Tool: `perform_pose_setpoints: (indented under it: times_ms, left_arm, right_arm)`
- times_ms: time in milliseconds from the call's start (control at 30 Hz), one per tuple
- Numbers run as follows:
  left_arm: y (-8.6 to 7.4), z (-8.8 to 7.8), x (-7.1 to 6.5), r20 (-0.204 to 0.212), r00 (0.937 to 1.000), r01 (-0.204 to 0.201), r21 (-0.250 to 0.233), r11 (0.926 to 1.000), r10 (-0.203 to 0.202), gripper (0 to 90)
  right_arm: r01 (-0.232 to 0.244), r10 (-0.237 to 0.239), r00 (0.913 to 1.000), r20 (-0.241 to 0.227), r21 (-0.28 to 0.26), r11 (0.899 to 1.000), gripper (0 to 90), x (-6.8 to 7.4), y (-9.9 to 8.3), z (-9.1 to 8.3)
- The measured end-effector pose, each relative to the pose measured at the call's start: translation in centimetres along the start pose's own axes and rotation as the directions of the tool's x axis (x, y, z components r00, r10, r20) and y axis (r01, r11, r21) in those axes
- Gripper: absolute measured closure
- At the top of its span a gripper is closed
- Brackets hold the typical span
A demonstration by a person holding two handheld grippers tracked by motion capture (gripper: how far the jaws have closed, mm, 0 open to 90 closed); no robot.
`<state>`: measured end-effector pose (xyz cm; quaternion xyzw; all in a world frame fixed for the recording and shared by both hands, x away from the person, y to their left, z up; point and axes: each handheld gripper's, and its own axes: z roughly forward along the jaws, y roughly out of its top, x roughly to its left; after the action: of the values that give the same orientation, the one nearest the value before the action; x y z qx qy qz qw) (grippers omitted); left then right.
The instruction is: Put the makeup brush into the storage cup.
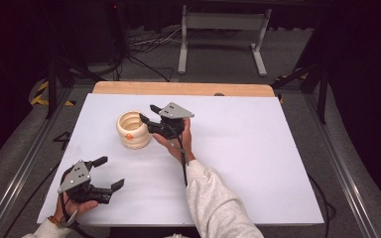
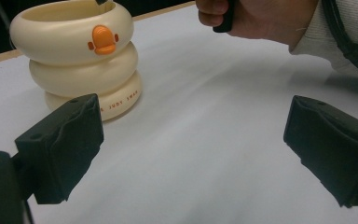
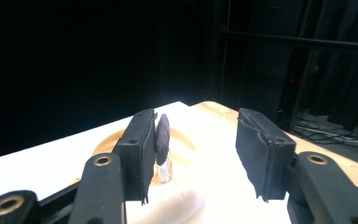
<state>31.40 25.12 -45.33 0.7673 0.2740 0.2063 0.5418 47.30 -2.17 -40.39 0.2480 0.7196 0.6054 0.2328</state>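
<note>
Nearest the camera, the left claw (image 1: pixel 110 173) hovers released and empty, well apart from the cream ringed holder (image 1: pixel 133 130) on the white bench (image 1: pixel 238 148). Just beside the holder's rim, the right claw (image 1: pixel 147 113) stands parted over a dark brush (image 3: pixel 162 137) standing inside.

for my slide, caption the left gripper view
Open left tongs face a cream ringed duck holder on the white table.

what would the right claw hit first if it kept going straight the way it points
Probably the cream ringed holder: the right claw points at its rim, jaws apart, above its opening. Depth is unclear.
</note>
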Motion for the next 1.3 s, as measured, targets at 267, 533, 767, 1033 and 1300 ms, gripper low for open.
perform_pose_setpoints:
  times_ms: [267, 533, 767, 1033, 1300]
  left_arm:
    - [0.1, 0.0, 0.0, 0.000, 1.0000, -0.005, 0.006, 1.0000, 0.005, 5.8]
    - [0.1, 0.1, -0.1, 0.002, 1.0000, 0.000, -0.002, 1.0000, 0.000, 5.7]
    - [0.2, 0.1, -0.2, -0.002, 1.0000, -0.009, 0.005, 0.9999, 0.009, 5.7]
    - [0.1, 0.2, -0.2, -0.005, 0.9999, -0.011, 0.009, 0.9999, 0.011, 5.7]
    - [0.1, 0.2, -0.2, -0.005, 0.9999, -0.011, 0.015, 0.9998, 0.011, 5.6]
  right_arm:
    - [0.040, -0.040, 0.9986, 0.034, -0.003, 0.999, 44.6, -0.3, 0.9, -1.8]
    - [0.094, -0.095, 0.9937, 0.060, 0.016, 0.995, 39.1, -0.6, 1.6, -3.5]
    - [0.144, -0.147, 0.9830, 0.111, 0.028, 0.989, 33.1, -1.0, 2.0, -5.3]
    - [0.166, -0.169, 0.9753, 0.142, 0.031, 0.986, 28.9, -1.5, 2.4, -6.8]
    - [0.175, -0.180, 0.9688, 0.170, 0.045, 0.984, 23.5, -2.0, 2.7, -8.2]
